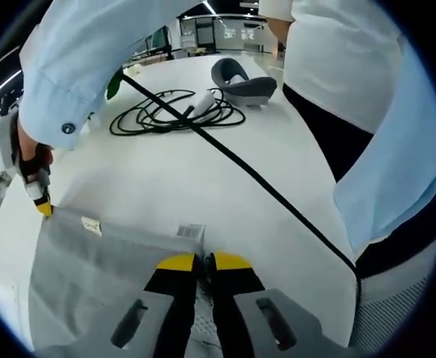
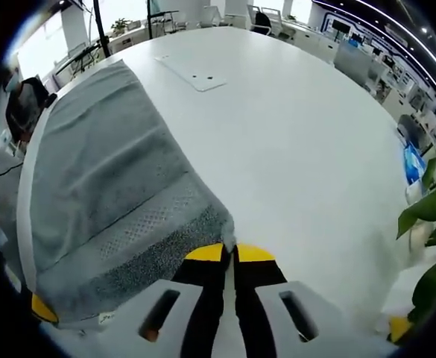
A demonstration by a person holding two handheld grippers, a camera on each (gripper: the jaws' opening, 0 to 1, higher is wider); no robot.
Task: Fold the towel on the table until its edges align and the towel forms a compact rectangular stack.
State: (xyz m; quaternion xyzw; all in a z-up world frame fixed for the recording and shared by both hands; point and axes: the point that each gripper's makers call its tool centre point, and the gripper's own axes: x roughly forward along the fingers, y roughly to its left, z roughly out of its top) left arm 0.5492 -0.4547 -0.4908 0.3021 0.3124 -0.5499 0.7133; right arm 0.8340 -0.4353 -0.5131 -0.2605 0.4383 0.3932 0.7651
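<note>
Both grippers are pinching the grey towel (image 2: 106,201) at an edge, so the step in hand looks like the start of a fold. In the left gripper view the left gripper (image 1: 204,262) has its jaws narrow, closed on the towel's near hem beside a sewn label (image 1: 190,232). The right gripper (image 1: 40,200) grips a corner at 9 o'clock. In the right gripper view its jaws are likewise pressed together on the hem at 6 o'clock, with the towel spread flat toward 10 o'clock.

Next, I judge, both corners should be lifted together and carried over to the far edge, kept level so the edges meet.

The white tabletop (image 2: 292,149) is broad and rounded. A coiled black cable (image 1: 177,112) and a grey headset (image 1: 241,82) lie at 12 o'clock, and a potted plant (image 2: 430,216) stands at 3 o'clock. An open office lies beyond.
</note>
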